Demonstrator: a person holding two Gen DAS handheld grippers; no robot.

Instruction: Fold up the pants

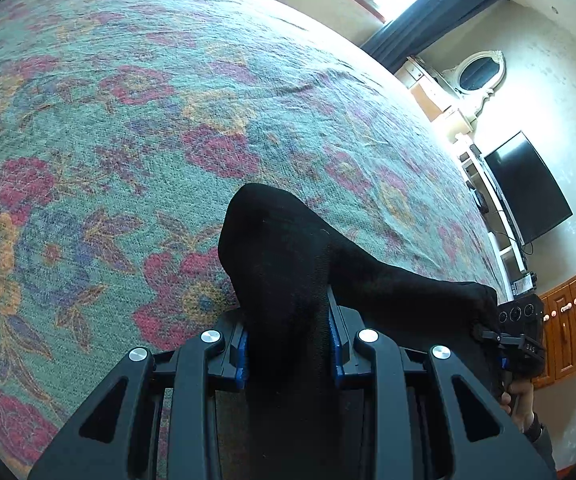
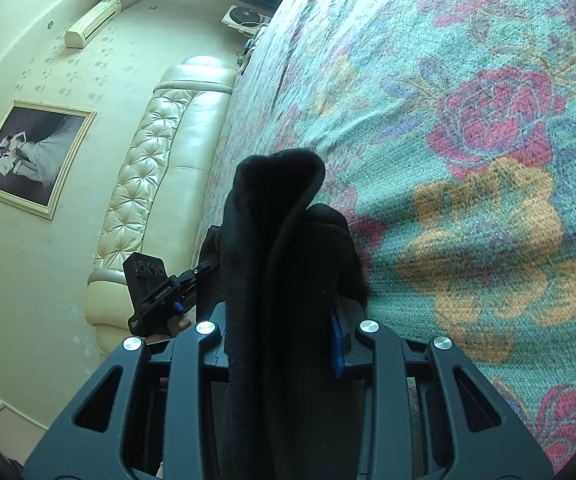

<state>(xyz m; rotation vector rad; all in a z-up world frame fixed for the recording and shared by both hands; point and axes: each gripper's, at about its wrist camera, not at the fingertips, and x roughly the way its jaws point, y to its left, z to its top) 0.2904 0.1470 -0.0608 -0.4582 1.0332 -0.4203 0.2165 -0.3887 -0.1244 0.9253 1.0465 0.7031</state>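
The pants (image 1: 288, 264) hang as a black, soft knit band between both tools, above the bed (image 1: 127, 120), their long axis running left to right from one clamp to the other. The left hand-held gripper (image 1: 290, 350) is clamped on one bunched end; the right hand-held gripper (image 2: 288, 344) pinches the other, equally near. The bedspread is coarse woven cloth, teal with red and orange flowers, lying flat beneath for laying the fabric down.

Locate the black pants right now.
Black pants hang clamped between the left gripper and right gripper, held over the floral bedspread.
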